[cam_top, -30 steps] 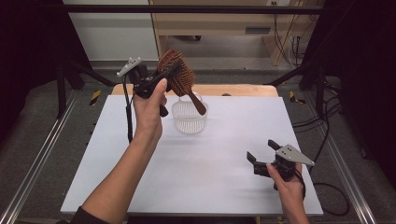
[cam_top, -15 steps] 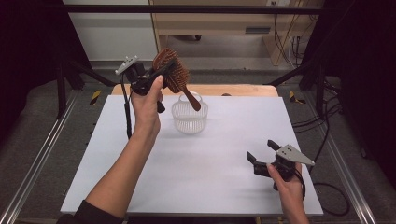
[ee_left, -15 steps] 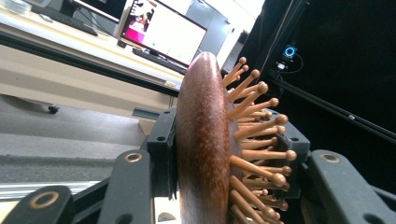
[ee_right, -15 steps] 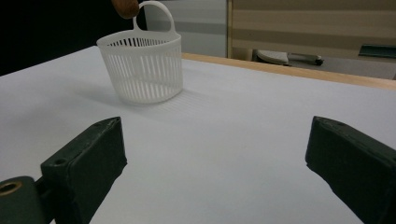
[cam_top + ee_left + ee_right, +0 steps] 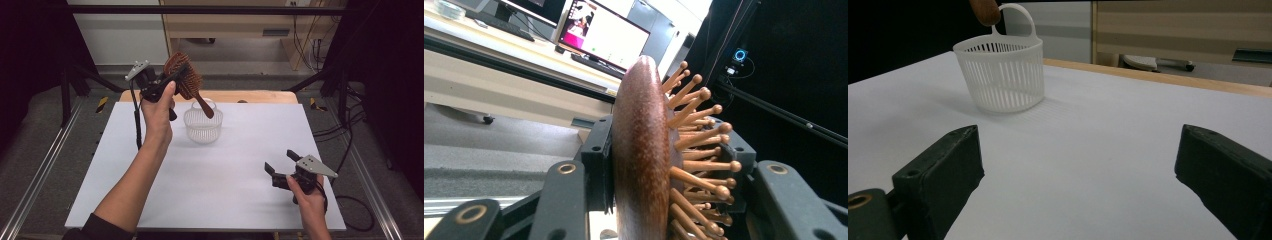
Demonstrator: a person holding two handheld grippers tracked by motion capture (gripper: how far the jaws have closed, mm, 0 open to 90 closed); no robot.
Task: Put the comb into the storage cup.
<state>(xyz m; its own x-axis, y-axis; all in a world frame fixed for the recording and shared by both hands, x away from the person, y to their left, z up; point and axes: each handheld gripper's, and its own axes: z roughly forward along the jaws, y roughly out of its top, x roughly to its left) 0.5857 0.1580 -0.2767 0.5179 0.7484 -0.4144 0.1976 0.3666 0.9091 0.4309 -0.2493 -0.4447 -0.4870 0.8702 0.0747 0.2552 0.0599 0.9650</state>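
Hairbrush (image 5: pixel 183 76): wooden, stiff, light, held above far-left of surface (image 5: pixel 225 170), handle over basket (image 5: pixel 202 125) | left hand-held gripper (image 5: pixel 167 80) clamps its head; smooth back probably slippery | right hand-held gripper (image 5: pixel 282 167) wide open, holding nothing, near-right corner.

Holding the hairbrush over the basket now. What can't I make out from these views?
- Hairbrush handle: left gripper view, cut off by the bottom edge.
- Basket inside: high view, the handle tip crosses its mouth; right gripper view looks from the side.
- Left claw pads: high view, hidden by hand and brush head.
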